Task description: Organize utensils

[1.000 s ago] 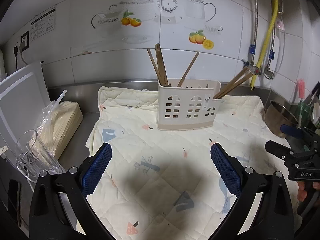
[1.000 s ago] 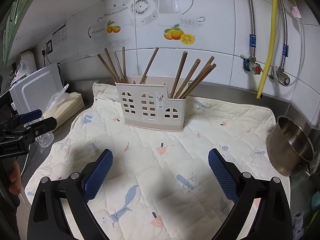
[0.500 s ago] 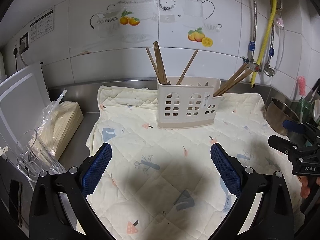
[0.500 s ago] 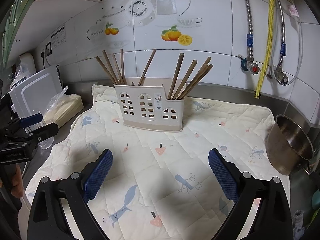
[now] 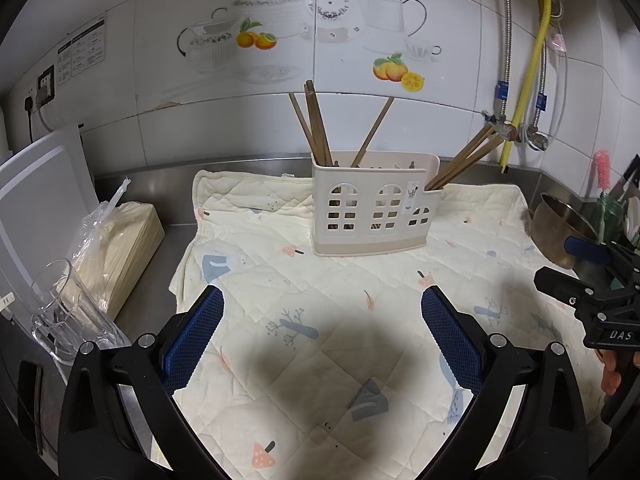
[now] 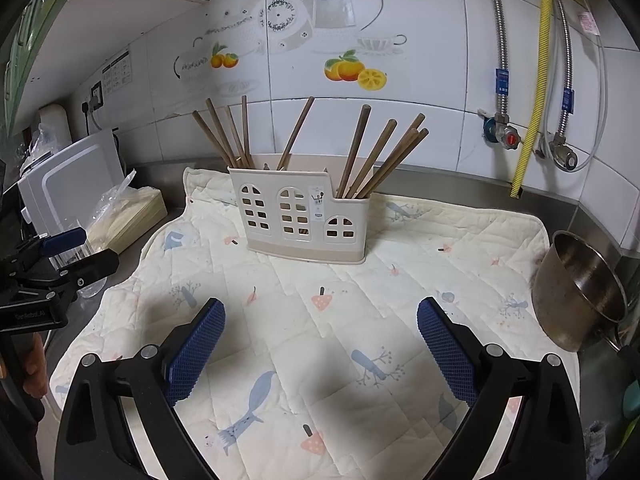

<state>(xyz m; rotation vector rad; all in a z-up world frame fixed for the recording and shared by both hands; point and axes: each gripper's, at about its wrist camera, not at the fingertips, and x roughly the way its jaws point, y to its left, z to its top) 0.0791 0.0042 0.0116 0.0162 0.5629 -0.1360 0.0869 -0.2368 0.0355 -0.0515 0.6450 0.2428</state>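
A cream plastic utensil holder (image 5: pixel 372 204) with window cut-outs stands upright at the back of a quilted cloth (image 5: pixel 320 320); it also shows in the right wrist view (image 6: pixel 300 216). Several brown wooden chopsticks (image 6: pixel 376 156) lean in its compartments, some at the left (image 5: pixel 316 124), some at the right (image 5: pixel 464 160). My left gripper (image 5: pixel 322 344) is open and empty above the cloth's front. My right gripper (image 6: pixel 320 352) is open and empty, also above the cloth, well short of the holder. Each gripper shows at the edge of the other's view.
A steel bowl (image 6: pixel 580 288) sits at the cloth's right edge. A glass cup (image 5: pixel 60 312), a bagged stack of pale sheets (image 5: pixel 116 236) and a white board (image 5: pixel 36 200) stand at the left. Pipes and valves (image 6: pixel 504 132) hang on the tiled wall.
Both grippers have drawn back slightly from the holder, which now looks a little farther and higher in view. Both stay open and empty.
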